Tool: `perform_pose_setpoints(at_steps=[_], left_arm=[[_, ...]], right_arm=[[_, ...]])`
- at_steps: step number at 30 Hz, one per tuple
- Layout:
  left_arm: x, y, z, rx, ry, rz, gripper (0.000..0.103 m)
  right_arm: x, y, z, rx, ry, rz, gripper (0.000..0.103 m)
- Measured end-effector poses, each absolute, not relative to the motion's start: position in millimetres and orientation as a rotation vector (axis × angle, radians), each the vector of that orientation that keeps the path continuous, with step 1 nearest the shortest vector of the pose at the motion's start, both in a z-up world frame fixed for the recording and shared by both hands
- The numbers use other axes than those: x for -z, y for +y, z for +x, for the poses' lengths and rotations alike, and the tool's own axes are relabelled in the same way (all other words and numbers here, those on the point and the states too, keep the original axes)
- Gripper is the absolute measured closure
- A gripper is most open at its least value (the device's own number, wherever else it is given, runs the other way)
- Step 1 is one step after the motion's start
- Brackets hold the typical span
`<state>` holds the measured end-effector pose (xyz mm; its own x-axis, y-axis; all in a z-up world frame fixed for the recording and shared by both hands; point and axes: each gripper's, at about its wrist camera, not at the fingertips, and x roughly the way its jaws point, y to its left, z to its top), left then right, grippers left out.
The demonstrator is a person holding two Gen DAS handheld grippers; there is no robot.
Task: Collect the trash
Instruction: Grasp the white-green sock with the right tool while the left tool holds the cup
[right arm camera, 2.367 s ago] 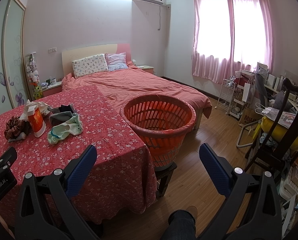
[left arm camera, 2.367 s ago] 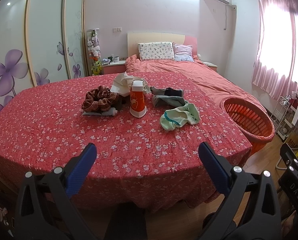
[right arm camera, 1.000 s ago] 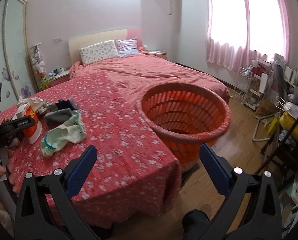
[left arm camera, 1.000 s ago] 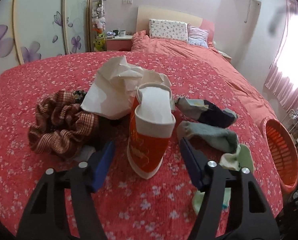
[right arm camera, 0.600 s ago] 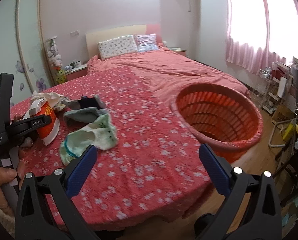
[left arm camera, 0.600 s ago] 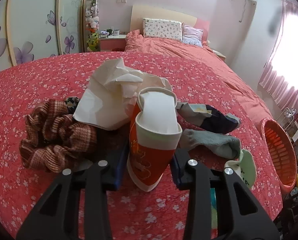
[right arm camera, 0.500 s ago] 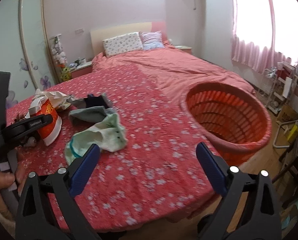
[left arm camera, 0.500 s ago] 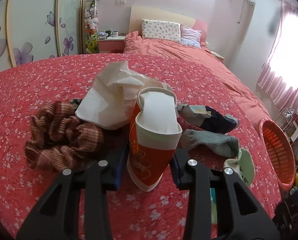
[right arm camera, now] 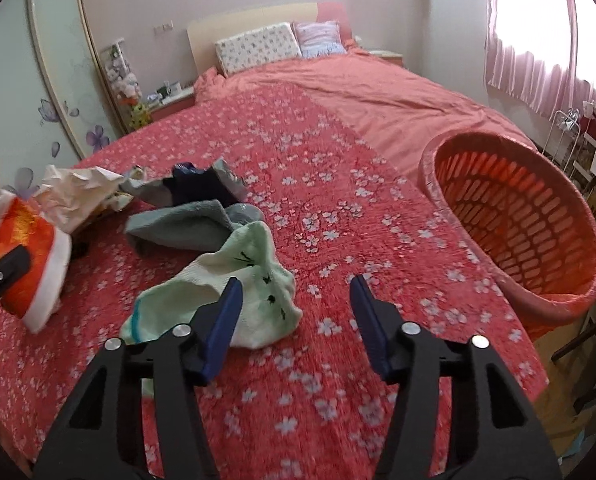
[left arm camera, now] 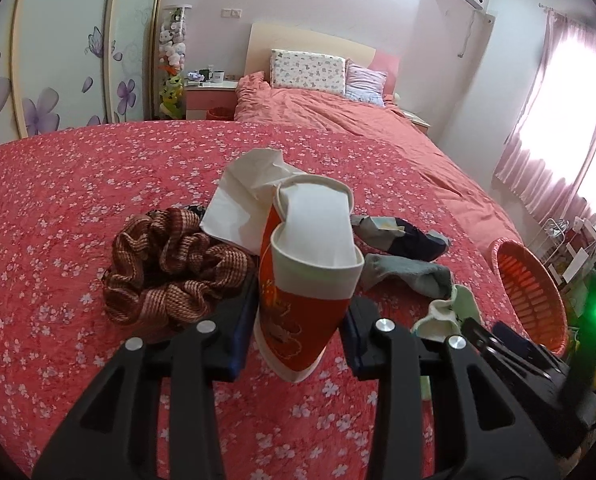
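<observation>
My left gripper (left arm camera: 300, 328) is shut on a squashed red and white paper cup (left arm camera: 306, 280), which leans towards the camera over the red flowered tablecloth (left arm camera: 57, 208). Crumpled white paper (left arm camera: 245, 196) lies just behind the cup. In the right wrist view the cup (right arm camera: 25, 248) is at the far left. My right gripper (right arm camera: 295, 308) hovers over the right end of a light green sock (right arm camera: 253, 268). Its jaws are closing, and the sock's edge shows between them with no pad pressing on it. An orange basket (right arm camera: 518, 216) stands off the table's right side.
A brown plaid cloth (left arm camera: 169, 272) lies left of the cup. A grey sock (right arm camera: 181, 224) and a dark sock (right arm camera: 193, 184) lie behind the green one. A bed (right arm camera: 378, 84) stands beyond the table, flower-painted wardrobe doors (left arm camera: 57, 60) at left, a wire rack (right arm camera: 570, 128) at right.
The left jaws came in from either side of the cup and shut on it, then shifted a little. The right gripper swung left from the basket to the green sock, its jaws narrowing.
</observation>
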<state>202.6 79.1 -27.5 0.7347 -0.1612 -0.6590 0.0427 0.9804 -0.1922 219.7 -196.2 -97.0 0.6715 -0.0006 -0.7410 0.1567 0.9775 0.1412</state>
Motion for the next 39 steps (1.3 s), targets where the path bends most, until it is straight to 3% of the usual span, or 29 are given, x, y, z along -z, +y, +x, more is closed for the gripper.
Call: perform_pose_setpoints(at_steps=[3, 4, 7, 39], left_arm=[[26.7, 80.5, 200.6, 0.123, 0.737, -0.173, 0.066], [26.5, 80.2, 200.4, 0.125, 0.737, -0.173, 0.066], [27.5, 76.9, 199.0, 0.134, 0.74, -0.174, 0.066], [5.2, 4.2, 188.8, 0.262, 0.708, -0.095, 0.066]], right_arm=[[101.0, -193.6, 220.5, 0.088, 0.837, 0.18, 0.067], [100.1, -191.6, 219.9, 0.079, 0.839, 0.175, 0.078], [97.5, -190.6, 216.5, 0.055, 0.827, 0.175, 0.094], [7.4, -252.3, 167.7, 0.141, 0.517, 0.22, 0.099]])
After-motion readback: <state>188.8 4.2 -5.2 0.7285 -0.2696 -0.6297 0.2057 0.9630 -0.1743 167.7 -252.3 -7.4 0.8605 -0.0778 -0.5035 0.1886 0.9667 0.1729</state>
